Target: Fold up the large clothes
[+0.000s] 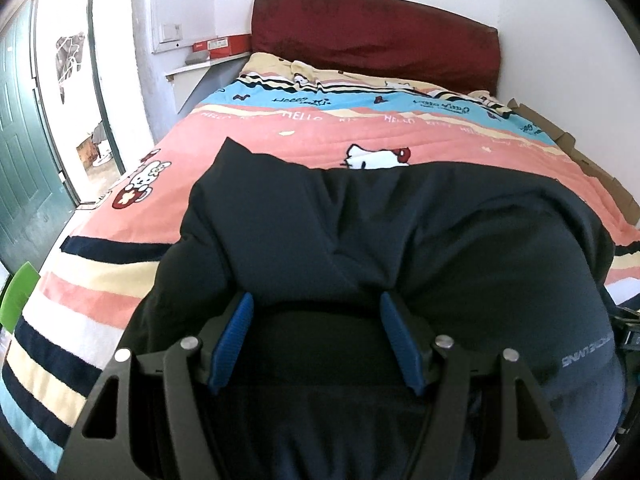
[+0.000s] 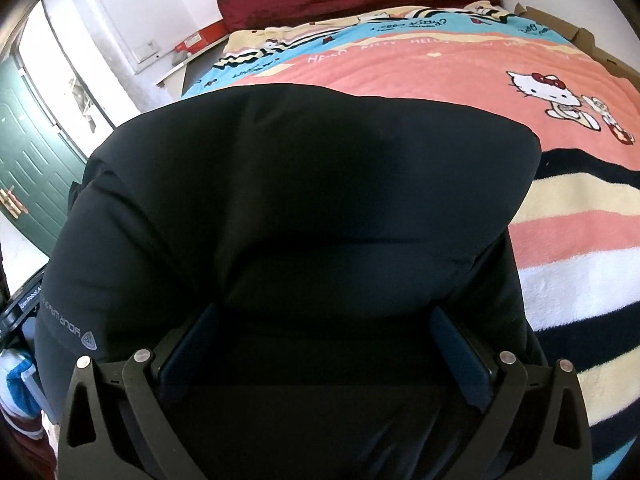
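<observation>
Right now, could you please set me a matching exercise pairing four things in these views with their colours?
Things:
1. padded headboard at the far end of the bed
2. bulky padded garment spread on the bed
3. panelled door on the left of the room
4. flat box on the bedside ledge

Colours:
A. dark green
B. bright red
C. maroon
D. black

Pairs: 1-C, 2-D, 3-A, 4-B
</observation>
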Action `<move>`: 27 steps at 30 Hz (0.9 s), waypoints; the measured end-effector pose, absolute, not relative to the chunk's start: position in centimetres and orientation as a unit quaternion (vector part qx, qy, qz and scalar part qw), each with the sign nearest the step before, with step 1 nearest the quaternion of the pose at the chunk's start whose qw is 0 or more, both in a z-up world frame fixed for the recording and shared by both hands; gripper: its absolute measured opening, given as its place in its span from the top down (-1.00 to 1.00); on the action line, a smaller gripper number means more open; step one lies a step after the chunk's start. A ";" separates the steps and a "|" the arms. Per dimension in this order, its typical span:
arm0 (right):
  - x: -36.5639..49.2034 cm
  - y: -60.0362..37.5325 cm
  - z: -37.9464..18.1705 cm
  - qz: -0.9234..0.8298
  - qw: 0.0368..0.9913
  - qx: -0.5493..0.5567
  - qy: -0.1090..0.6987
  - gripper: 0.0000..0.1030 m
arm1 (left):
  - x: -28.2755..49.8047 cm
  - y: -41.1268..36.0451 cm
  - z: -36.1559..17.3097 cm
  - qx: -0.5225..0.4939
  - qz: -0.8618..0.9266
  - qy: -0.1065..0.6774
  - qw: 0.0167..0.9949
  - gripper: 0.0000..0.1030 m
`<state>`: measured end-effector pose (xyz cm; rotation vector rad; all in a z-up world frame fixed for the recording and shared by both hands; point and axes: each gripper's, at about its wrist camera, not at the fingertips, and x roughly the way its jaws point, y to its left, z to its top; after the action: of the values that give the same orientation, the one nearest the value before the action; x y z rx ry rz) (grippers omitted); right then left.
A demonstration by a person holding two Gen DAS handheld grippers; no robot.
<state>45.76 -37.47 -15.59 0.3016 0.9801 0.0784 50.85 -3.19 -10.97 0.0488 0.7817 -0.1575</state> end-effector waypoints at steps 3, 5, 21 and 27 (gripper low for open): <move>45.8 -37.5 -15.6 0.037 0.870 0.144 0.469 -0.98 | 50.9 -3.3 -11.0 0.027 -0.074 0.381 0.921 -0.26; 45.7 -37.4 -15.7 0.037 0.870 0.145 0.470 -0.98 | 50.9 -3.3 -11.1 0.029 -0.073 0.381 0.921 -0.27; 45.6 -37.5 -16.4 0.043 0.872 0.152 0.464 -0.99 | 50.7 -3.8 -12.2 0.041 -0.062 0.364 0.928 -0.30; 45.6 -37.6 -16.6 0.045 0.873 0.154 0.461 -0.99 | 50.3 -3.9 -12.4 0.040 -0.060 0.356 0.932 -0.30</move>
<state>45.60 -37.62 -16.62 0.3226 0.9624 0.0942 50.33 -3.89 -12.44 0.0827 0.7297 -0.1221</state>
